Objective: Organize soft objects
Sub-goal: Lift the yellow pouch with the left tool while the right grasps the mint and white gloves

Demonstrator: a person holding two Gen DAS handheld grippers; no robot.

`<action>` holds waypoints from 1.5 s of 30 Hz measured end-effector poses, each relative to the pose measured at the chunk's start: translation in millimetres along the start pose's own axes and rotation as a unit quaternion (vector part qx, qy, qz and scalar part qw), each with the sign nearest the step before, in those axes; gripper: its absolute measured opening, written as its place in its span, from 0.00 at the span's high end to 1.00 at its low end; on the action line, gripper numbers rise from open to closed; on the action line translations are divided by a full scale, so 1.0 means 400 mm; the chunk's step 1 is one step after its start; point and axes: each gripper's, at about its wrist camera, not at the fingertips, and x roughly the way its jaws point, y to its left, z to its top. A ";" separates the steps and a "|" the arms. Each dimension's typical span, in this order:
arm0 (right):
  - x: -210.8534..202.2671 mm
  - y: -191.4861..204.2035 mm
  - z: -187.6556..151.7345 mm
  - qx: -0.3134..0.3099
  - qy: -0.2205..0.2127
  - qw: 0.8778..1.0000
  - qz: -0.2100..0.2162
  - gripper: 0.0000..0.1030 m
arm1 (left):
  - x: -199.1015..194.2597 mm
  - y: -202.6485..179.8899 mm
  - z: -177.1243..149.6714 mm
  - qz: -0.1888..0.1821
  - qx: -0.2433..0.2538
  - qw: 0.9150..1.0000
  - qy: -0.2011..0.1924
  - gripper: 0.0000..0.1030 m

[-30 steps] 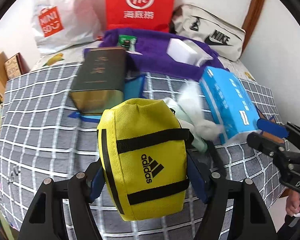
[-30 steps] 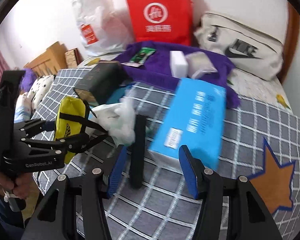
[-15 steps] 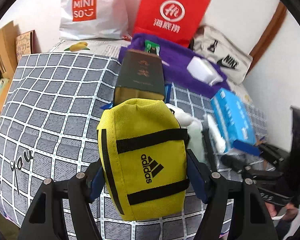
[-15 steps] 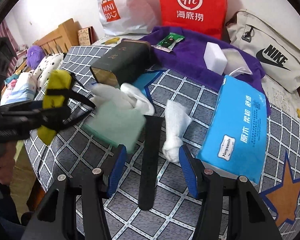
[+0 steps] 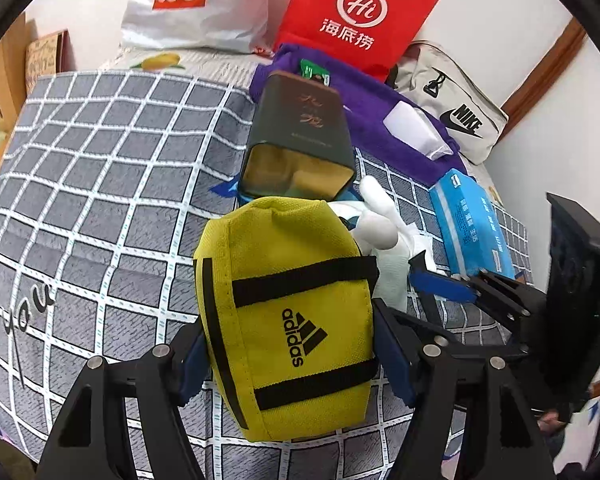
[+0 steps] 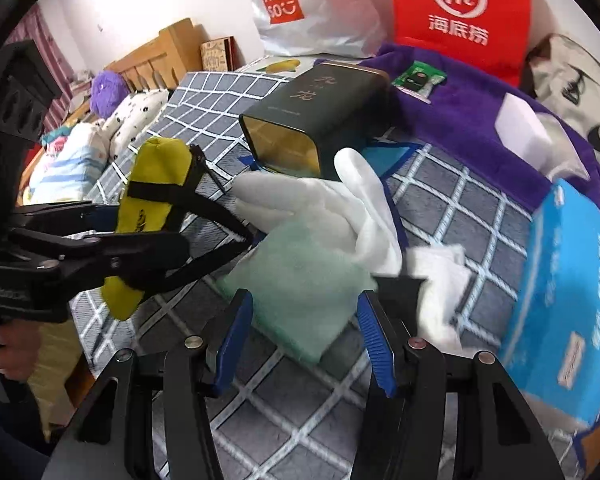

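Currently left gripper (image 5: 290,356) clamps the soft yellow woven Adidas pouch (image 5: 288,312) above the checked blanket (image 5: 100,184). Right gripper (image 6: 306,330) is spread, unclamped, over the pale green folded cloth (image 6: 300,284) beside crumpled white gloves (image 6: 340,204).

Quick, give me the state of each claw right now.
Left claw: closed on the yellow bag.
Right claw: open, holding nothing, with the green cloth just ahead.
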 end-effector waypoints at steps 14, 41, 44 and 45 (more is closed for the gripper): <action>0.062 -0.040 0.028 0.011 -0.002 1.000 0.006 0.89 | 0.022 0.040 0.011 -0.009 -0.013 1.000 0.012 0.32; -0.227 -0.103 0.024 0.055 -0.118 0.991 -0.016 0.94 | 0.008 0.029 0.007 0.067 0.051 0.996 0.013 0.36; -0.218 -0.113 0.018 0.063 -0.114 0.991 -0.016 0.94 | 0.041 0.035 -0.021 0.075 0.059 0.995 0.040 0.35; -0.216 -0.116 0.016 0.066 -0.113 0.991 -0.015 0.94 | 0.048 0.035 -0.030 0.076 0.063 0.994 0.046 0.31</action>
